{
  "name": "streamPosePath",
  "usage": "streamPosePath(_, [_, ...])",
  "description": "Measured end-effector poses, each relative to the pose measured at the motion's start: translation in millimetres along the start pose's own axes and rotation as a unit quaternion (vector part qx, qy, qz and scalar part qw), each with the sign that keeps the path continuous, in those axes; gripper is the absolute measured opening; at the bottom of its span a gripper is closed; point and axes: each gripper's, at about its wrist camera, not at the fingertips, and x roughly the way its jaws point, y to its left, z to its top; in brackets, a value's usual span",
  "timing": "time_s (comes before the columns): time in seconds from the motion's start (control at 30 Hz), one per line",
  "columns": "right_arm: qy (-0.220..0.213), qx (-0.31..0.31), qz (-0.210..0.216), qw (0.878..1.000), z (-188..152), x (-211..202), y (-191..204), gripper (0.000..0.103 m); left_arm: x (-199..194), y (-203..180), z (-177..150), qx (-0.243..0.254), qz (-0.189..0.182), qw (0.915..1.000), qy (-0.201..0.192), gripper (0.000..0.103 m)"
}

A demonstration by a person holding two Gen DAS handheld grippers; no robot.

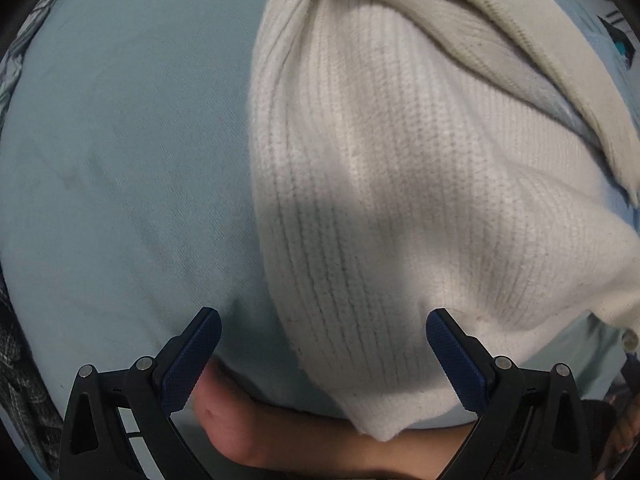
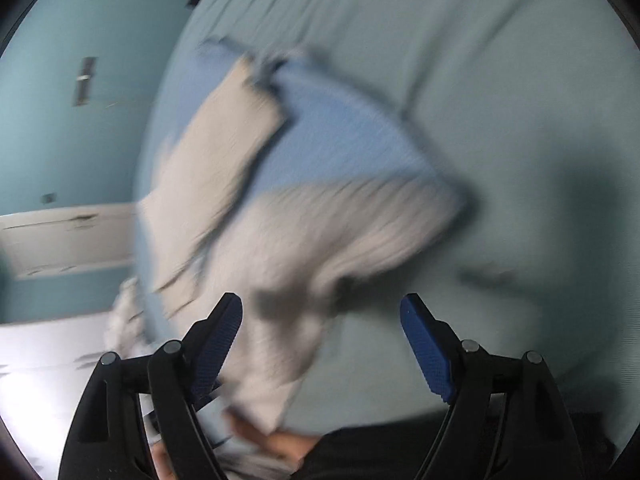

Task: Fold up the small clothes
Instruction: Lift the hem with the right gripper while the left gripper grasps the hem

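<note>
A white ribbed knit garment [image 1: 392, 184] lies on the pale blue-green bed sheet [image 1: 120, 160], with a cream sleeve [image 1: 532, 52] draped across its far end. My left gripper [image 1: 324, 332] points down over the garment's near end. It is open, the knit lies under the gap, and the blue pads [image 1: 452, 356] do not press it. The right wrist view is blurred. It shows the white garment [image 2: 320, 240] on top of a light blue cloth [image 2: 340, 136]. My right gripper [image 2: 320, 320] is open, with the garment's near edge lying below its left finger.
A person's bare limb [image 1: 256, 436] crosses just below the left gripper. In the right wrist view the bed edge falls off to the left, toward a teal wall [image 2: 60, 120], a white panel [image 2: 68, 240] and pale floor [image 2: 48, 360]. Sheet [image 2: 500, 120] stretches to the right.
</note>
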Motion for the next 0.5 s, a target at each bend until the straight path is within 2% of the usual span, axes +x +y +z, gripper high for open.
streamPosePath(0.07, [0.025, 0.017, 0.048, 0.998, 0, 7, -6, 0.079, -3, -2, -2, 0.006, -0.002, 1.0, -0.007, 0.103])
streamPosePath(0.17, [0.033, 0.021, 0.043, 0.998, 9, 18, -9, 0.076, -6, -4, -2, 0.008, -0.002, 0.9998, -0.018, 0.103])
streamPosePath(0.2, [0.033, 0.013, 0.041, 0.999, 13, 18, -7, 0.068, -8, -4, -3, 0.009, 0.004, 0.9997, -0.023, 0.103])
streamPosePath(0.23, [0.03, 0.001, 0.043, 0.999, 15, 18, -4, 0.033, -11, -4, -3, 0.008, 0.01, 0.9994, -0.031, 0.103])
streamPosePath(0.27, [0.032, -0.016, 0.042, 0.998, 15, 18, -1, 0.017, -15, -4, -5, 0.01, 0.015, 0.9989, -0.044, 0.103])
streamPosePath(0.3, [0.029, -0.025, 0.042, 0.998, 14, 17, 1, 0.017, -19, -6, -5, 0.013, 0.017, 0.9982, -0.057, 0.103])
streamPosePath(0.4, [-0.013, -0.061, 0.056, 0.997, 5, 1, 7, 0.015, -40, -20, -15, 0.044, 0.009, 0.9929, -0.11, 0.103])
streamPosePath(0.5, [-0.079, -0.063, 0.129, 0.987, 2, -30, -2, 0.014, -50, -38, -27, 0.098, -0.019, 0.9865, -0.13, 0.103])
